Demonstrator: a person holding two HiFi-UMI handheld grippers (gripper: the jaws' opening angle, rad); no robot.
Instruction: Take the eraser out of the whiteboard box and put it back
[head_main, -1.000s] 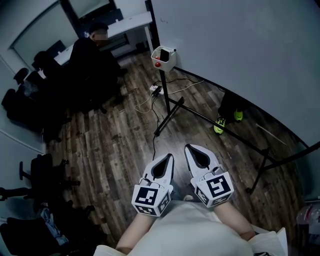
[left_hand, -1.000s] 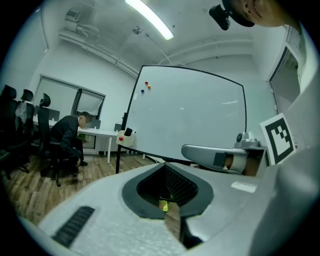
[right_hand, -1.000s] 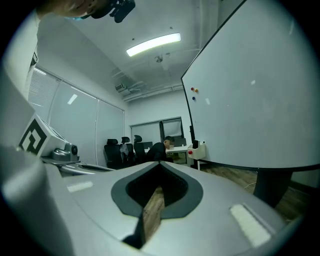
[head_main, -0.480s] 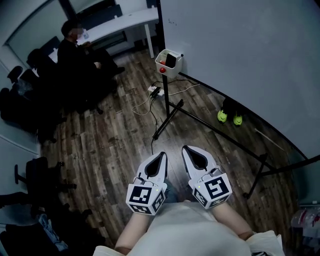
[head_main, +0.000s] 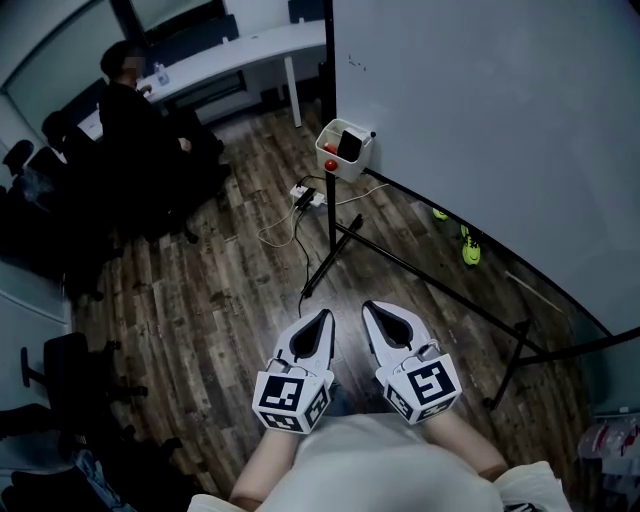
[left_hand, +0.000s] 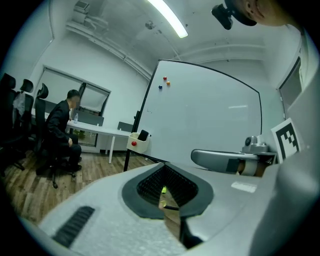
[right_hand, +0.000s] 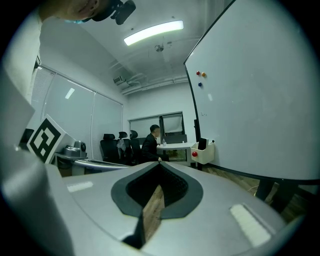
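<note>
- We see the whiteboard (head_main: 480, 110) along the right side of the floor (head_main: 230, 300), on its stand (head_main: 331, 230).
- The whiteboard box (head_main: 342, 165) hangs at the board's left edge, the eraser (head_main: 350, 146) in it.
- A power strip (head_main: 306, 194) lies on the floor just left of the stand.
- Shoes (head_main: 469, 249) lie on the floor under the board.
- A seated person (head_main: 140, 120) is at the desk (head_main: 240, 50) in the far left corner.
- Our left gripper (head_main: 324, 318) and right gripper (head_main: 372, 308) sit side by side before the stand.

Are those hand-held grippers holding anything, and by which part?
Nothing is held: the left hand-held gripper and right hand-held gripper are both shut and empty.
</note>
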